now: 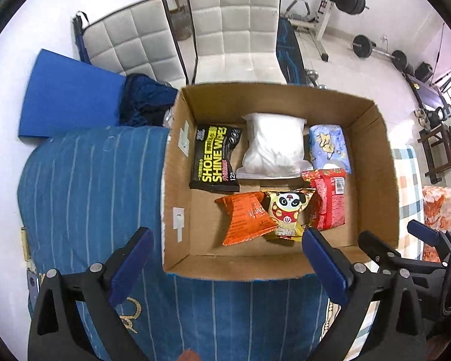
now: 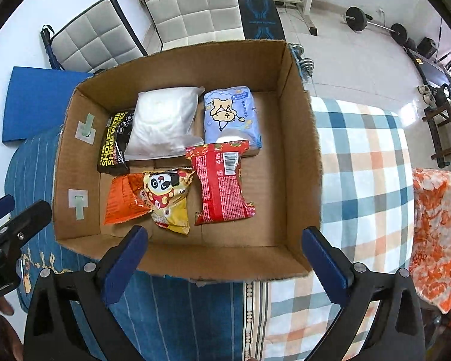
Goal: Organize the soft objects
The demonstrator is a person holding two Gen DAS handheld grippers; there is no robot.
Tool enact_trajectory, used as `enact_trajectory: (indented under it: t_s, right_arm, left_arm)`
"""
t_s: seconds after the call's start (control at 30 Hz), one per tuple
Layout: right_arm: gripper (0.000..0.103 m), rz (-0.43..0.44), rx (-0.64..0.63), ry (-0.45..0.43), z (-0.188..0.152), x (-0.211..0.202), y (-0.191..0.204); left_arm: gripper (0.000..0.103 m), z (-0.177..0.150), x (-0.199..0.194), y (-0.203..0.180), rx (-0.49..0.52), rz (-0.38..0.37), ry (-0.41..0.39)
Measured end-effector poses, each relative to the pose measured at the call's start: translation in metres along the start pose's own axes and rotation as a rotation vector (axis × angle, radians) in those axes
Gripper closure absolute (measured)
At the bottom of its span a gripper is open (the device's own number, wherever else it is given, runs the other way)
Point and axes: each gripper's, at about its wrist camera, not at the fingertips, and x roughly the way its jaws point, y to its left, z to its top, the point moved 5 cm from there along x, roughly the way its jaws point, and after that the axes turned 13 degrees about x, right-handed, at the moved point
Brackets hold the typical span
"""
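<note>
An open cardboard box [image 1: 372, 162] [image 2: 300, 138] sits on the bed. Inside lie a black shoe-wipes pack [image 1: 215, 156] [image 2: 114, 143], a white soft pack [image 1: 275, 146] [image 2: 162, 124], a light blue tissue pack [image 1: 329, 147] [image 2: 231, 115], a red snack bag [image 1: 329, 203] [image 2: 222, 185], a yellow panda bag [image 1: 288, 212] [image 2: 170, 198] and an orange bag [image 1: 245, 218] [image 2: 124, 198]. My left gripper [image 1: 225, 261] is open and empty above the box's near wall. My right gripper [image 2: 224, 258] is open and empty above the box's near right part.
The box rests on a blue striped cover [image 1: 90, 186] [image 2: 183, 316] beside a checked blanket [image 2: 363, 162]. An orange floral cloth [image 2: 439, 234] lies at the right. White padded chairs [image 1: 237, 27] [image 2: 189, 3], a blue mat [image 1: 69, 93] and gym weights [image 2: 357, 18] stand behind.
</note>
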Motion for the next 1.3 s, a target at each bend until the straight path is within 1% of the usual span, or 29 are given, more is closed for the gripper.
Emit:
enact_trajectory:
  t_s: [0.13, 0.2, 0.37, 0.57, 0.7, 0.77, 0.87, 0.93, 1.0, 1.17, 1.3]
  right_arm:
    - [0.0, 0.016, -0.003, -0.036, -0.011, -0.025, -0.002]
    - [0.0, 0.023, -0.003, -0.065, -0.019, -0.044, -0.005]
    - [0.0, 0.073, -0.008, -0.148, -0.049, -0.109, -0.014]
    - [0.0, 0.096, -0.024, -0.228, -0.088, -0.175, -0.026]
    - [0.0, 0.121, -0.03, -0.258, -0.113, -0.212, -0.034]
    - [0.0, 0.138, -0.038, -0.267, -0.126, -0.23, -0.037]
    - [0.0, 0.155, -0.049, -0.294, -0.144, -0.258, -0.04]
    - [0.0, 0.154, -0.055, -0.317, -0.153, -0.273, -0.042]
    - [0.0, 0.161, -0.059, -0.33, -0.162, -0.286, -0.044]
    - [0.0, 0.182, -0.073, -0.345, -0.176, -0.308, -0.044]
    - [0.0, 0.18, -0.075, -0.38, -0.176, -0.323, -0.043]
  left_arm:
    - [0.002, -0.012, -0.038, -0.004, -0.008, 0.019, -0.067]
    - [0.002, -0.022, -0.066, -0.01, -0.003, 0.026, -0.113]
    - [0.002, -0.049, -0.123, -0.02, -0.008, 0.019, -0.196]
    - [0.002, -0.075, -0.177, -0.023, -0.023, 0.026, -0.248]
    - [0.002, -0.092, -0.207, -0.023, -0.034, 0.039, -0.28]
    - [0.002, -0.101, -0.217, -0.024, -0.035, 0.042, -0.274]
    - [0.002, -0.117, -0.234, -0.029, -0.038, 0.026, -0.278]
    - [0.002, -0.125, -0.242, -0.032, -0.039, 0.009, -0.291]
    - [0.002, -0.13, -0.246, -0.035, -0.035, 0.014, -0.287]
    - [0.002, -0.135, -0.257, -0.037, -0.042, 0.017, -0.31]
    - [0.002, -0.133, -0.263, -0.035, -0.05, 0.04, -0.326]
